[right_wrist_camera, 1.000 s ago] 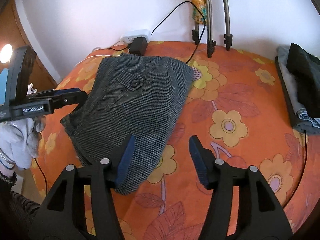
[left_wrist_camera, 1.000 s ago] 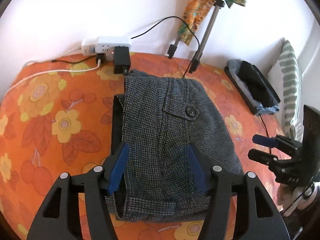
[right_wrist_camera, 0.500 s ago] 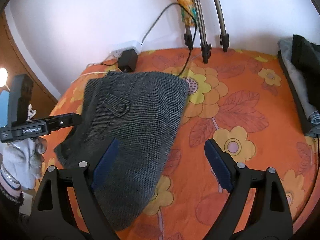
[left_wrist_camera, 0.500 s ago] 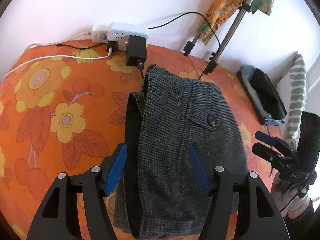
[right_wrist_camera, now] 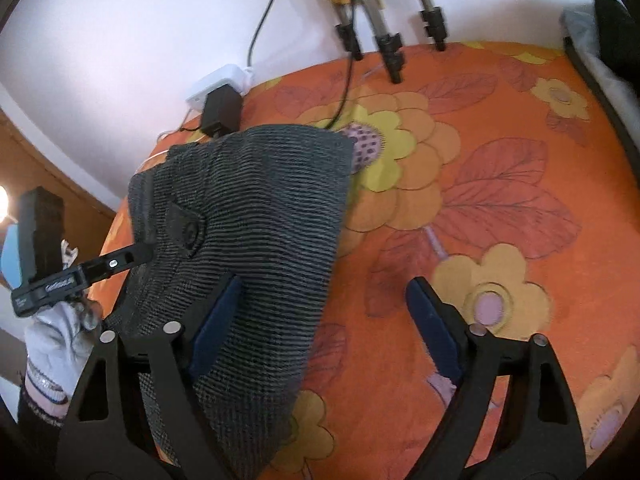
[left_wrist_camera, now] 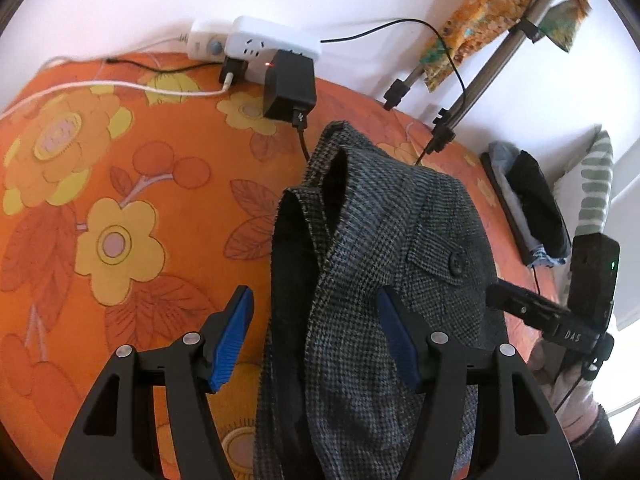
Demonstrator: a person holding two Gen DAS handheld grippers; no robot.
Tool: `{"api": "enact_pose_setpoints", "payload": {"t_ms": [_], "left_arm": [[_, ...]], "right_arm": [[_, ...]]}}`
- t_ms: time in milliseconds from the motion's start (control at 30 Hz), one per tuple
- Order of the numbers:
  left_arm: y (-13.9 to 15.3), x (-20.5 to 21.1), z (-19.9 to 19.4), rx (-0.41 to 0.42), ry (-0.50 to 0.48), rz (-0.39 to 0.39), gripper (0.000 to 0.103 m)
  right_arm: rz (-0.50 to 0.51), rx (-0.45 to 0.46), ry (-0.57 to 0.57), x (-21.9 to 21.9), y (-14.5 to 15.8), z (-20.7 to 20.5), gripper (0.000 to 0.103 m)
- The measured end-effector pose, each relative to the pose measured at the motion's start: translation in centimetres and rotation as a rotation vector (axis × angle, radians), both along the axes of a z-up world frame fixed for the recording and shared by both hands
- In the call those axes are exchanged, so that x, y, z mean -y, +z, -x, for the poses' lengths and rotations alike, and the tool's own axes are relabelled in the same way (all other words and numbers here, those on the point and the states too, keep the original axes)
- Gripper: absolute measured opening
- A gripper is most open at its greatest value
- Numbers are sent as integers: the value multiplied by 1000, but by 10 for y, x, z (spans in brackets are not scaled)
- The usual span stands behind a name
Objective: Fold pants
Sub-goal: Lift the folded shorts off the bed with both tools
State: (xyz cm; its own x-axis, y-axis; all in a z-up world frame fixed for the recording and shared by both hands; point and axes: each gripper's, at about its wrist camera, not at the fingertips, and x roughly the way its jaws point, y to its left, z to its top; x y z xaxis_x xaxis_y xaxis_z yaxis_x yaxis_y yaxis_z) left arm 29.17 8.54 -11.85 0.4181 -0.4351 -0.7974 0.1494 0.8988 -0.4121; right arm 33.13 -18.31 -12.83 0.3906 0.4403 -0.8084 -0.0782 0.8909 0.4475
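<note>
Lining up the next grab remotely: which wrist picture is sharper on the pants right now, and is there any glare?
Left wrist view: pants sharp, weave and button crisp; bright window glare at the right edge. Right wrist view: pants smeared by motion blur, weave streaked; a lamp flares at the left edge. Both bend straight lines at the rim.

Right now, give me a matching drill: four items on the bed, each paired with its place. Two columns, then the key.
Items
1. grey houndstooth folded pants
2. white plastic power strip
3. metal tripod legs
4. dark folded clothes pile

Places
A. against the wall, black adapter plugged in
B. far right edge of the orange floral bedspread
C. middle of the bed, between the jaws of the left hand-held gripper
D. feet standing at the bed's back edge by the wall

Pairs: 1-C, 2-A, 3-D, 4-B
</note>
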Motion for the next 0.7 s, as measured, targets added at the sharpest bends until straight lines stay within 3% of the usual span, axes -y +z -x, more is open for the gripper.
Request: {"api": "enact_pose_setpoints", "payload": {"t_ms": [333, 600, 700], "left_arm": [[-11, 1, -7, -11, -9, 50, 64], [-11, 11, -6, 27, -43, 3, 64], [-11, 18, -6, 38, -61, -11, 53]], "right_arm": [[-27, 32, 61, -27, 0, 0, 73], [-9, 54, 73, -39, -1, -1, 69], [6, 63, 76, -41, -1, 1, 63]]}}
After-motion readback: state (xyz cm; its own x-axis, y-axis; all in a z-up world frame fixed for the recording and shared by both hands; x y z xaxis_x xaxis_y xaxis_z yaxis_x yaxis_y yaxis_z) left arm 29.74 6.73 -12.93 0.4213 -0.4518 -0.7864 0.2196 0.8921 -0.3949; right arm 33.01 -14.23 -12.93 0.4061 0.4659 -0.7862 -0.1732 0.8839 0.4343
